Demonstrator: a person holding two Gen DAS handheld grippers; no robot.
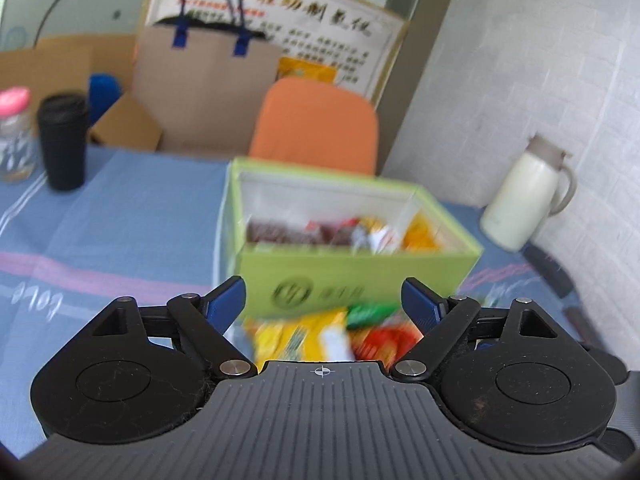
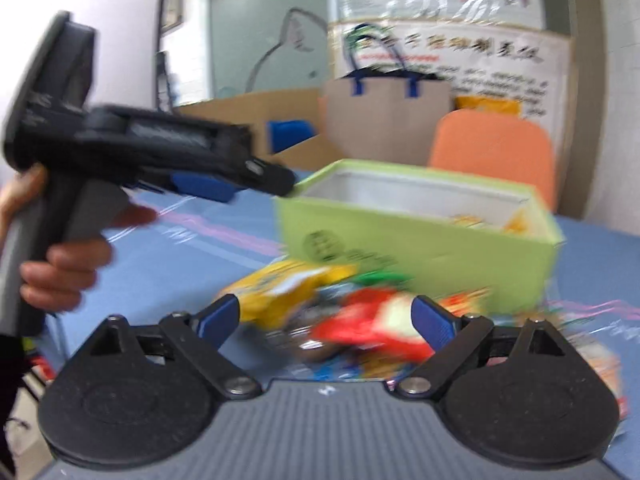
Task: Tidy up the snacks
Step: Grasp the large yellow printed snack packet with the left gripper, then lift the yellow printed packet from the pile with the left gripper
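Snacks (image 2: pixel 320 304) lie heaped just before the green box (image 2: pixel 420 256), awaiting sorting. Left claw (image 1: pixel 322 300) and right claw (image 2: pixel 326 318) hover wide open, empty.

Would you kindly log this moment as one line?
left tool: open, empty | right tool: open, over snack packets | green box: partly filled

Bare blue tablecloth (image 1: pixel 120 216) lies wide to the left of the green box (image 1: pixel 360 268), giving open passage there. The box's near wall stands just behind the loose snack pile (image 2: pixel 340 312), closing the way forward at table level; its open top is reachable from above. A black cup (image 1: pixel 64 144) and pink-lidded jar (image 1: pixel 14 136) stand far left; a white jug (image 1: pixel 524 196) stands right of the box.
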